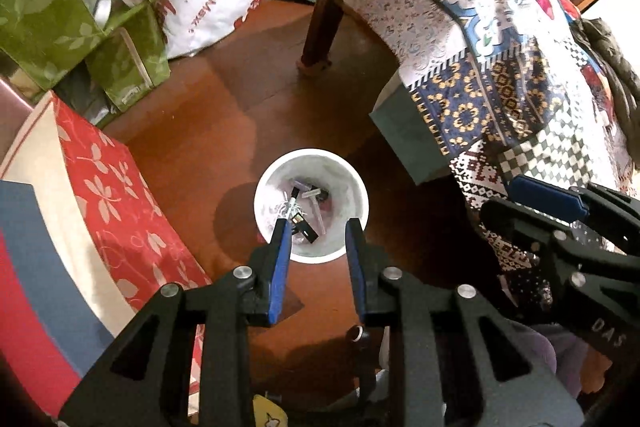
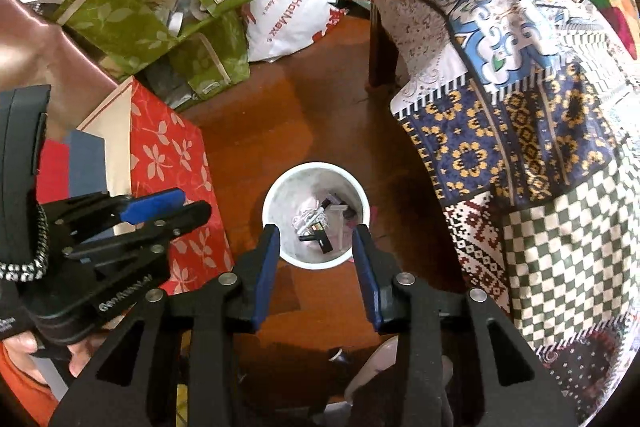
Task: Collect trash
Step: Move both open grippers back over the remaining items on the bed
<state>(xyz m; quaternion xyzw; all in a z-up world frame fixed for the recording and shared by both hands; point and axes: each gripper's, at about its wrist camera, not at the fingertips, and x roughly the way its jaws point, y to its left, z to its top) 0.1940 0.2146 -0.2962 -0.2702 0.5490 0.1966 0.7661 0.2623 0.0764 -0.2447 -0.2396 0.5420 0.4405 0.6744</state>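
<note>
I held my left gripper (image 1: 318,227) and right gripper (image 2: 316,233) above the white bin (image 1: 311,205), both parted and empty.

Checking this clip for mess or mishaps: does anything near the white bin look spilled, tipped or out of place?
Nothing looks spilled. The white bin stands upright on the wooden floor, with the trash inside it. Both the left gripper and right gripper hang open and empty above it. One small dark item lies on the floor nearby.
</note>
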